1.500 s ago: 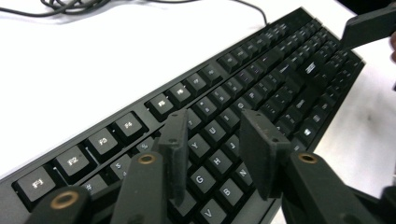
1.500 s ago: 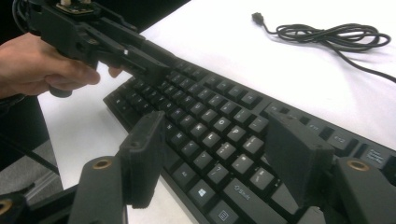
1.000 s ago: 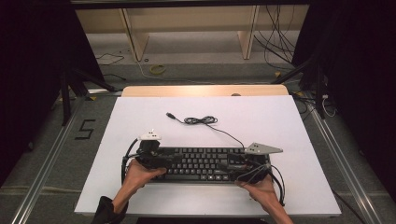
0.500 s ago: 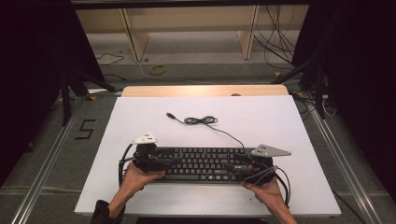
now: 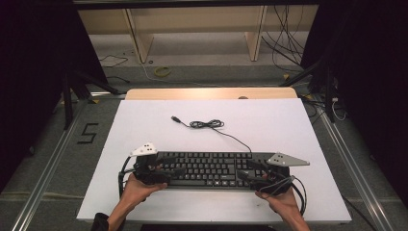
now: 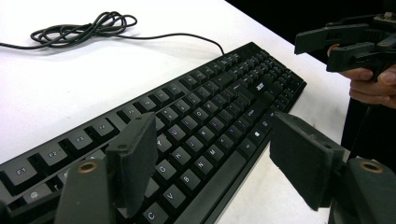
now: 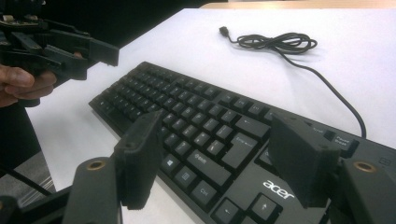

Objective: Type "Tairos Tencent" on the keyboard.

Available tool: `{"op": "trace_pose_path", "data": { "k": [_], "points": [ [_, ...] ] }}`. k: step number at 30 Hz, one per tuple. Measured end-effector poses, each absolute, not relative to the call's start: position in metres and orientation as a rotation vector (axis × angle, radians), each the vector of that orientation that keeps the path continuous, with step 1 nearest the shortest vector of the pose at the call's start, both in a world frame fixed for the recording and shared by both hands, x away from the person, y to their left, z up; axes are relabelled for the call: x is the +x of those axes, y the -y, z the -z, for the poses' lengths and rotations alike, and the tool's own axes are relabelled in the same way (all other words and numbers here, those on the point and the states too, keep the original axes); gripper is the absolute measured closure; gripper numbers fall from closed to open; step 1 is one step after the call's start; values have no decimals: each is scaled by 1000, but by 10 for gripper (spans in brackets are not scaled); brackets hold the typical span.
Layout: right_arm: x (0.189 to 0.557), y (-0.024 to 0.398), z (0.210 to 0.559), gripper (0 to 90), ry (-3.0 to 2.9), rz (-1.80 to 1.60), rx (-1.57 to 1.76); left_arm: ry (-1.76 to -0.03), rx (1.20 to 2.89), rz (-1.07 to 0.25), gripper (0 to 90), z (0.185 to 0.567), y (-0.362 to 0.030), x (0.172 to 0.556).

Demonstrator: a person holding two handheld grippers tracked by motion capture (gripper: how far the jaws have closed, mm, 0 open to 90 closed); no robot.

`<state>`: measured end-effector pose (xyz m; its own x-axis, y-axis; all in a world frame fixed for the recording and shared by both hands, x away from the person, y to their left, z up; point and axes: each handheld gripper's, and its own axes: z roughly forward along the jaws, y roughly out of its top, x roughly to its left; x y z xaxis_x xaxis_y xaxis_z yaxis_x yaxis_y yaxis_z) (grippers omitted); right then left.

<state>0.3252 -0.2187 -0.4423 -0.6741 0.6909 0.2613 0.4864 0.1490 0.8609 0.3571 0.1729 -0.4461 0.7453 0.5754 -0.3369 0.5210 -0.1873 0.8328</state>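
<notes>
Keyboard (image 5: 211,168) ends sit under our two claws, one at each end of it. Our left claw (image 5: 169,171) has just been opening: its two flat black pads (image 6: 135,158) stand wide apart over the left end, with keys between them below but nothing pressed or held. Our right claw (image 5: 248,172) hangs over the right end with its pads (image 7: 299,156) equally spread, gripping nothing; from the high view its tips look close above the keys, though we cannot tell if they touch. Each claw is matte black plastic with squarish, blunt pads, brass-coloured rivets at the hinges, a grey three-cornered plate on top and a black cable trailing back to the hand.

We count one keyboard: a long, thin, black plastic slab with low, square, slightly glossy keys and a white logo near its right end. It lies flat near our edge of the surface (image 5: 144,125), its long axis running left to right, parallel to that edge, with the key rows facing us.

One thin black cord (image 5: 235,139) leaves its far edge towards the right end, curves away from us and gathers into a single loose coil (image 5: 207,124) near the middle of the surface, ending in one small plug (image 5: 176,119) pointing left. That surface is a plain, smooth white rectangular sheet, with a pale wooden edge (image 5: 211,93) showing beyond its far side.
</notes>
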Motion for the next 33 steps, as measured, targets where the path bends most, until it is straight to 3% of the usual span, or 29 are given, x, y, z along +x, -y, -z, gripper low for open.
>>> {"op": "trace_pose_path", "data": {
  "k": [33],
  "points": [
    [301, 236, 454, 361, -2193, -1525, 1135, -865, 1791, -88, 291, 460, -195, 327]
  ]
}}
